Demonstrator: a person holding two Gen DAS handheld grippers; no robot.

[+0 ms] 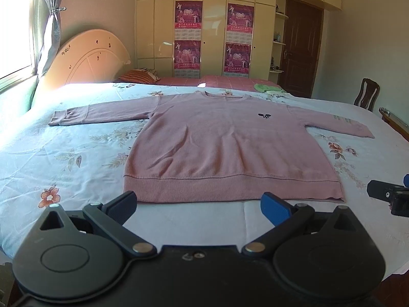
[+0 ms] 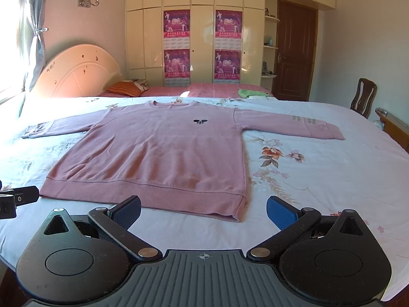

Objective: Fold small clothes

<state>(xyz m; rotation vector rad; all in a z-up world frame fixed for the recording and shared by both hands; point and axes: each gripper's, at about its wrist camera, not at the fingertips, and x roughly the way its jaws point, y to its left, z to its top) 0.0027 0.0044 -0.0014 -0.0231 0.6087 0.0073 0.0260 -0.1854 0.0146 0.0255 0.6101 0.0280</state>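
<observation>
Directly ahead of both grippers, a pink long-sleeved knitted sweater (image 1: pixel 230 143) is spread flat, front up, on a bed covered by a pale blue floral bedsheet (image 1: pixel 64 158). Its ribbed hem lies nearest the grippers and its round neckline farthest, so the body runs straight away from them, while the two sleeves are stretched out sideways to left and right. The left gripper (image 1: pixel 199 206) is held just short of the hem, roughly opposite its middle, with both fingers spread wide and nothing between them. The right gripper (image 2: pixel 203 211) is likewise wide apart and empty, and is seen just short of the hem's right corner, which falls between its fingers. The right sleeve, marked with faint grey lettering, is therefore judged nearer to the right gripper, and the left sleeve nearer to the left. The fabric looks soft and slightly wrinkled, with a thicker ribbed band at hem and cuffs, and a small dark embroidered emblem (image 2: pixel 200 121) on the chest. No fold has been made; a pinch at hem or sleeve is judged likely to be needed first. A cream arched headboard (image 1: pixel 87 58) is seen beyond.
</observation>
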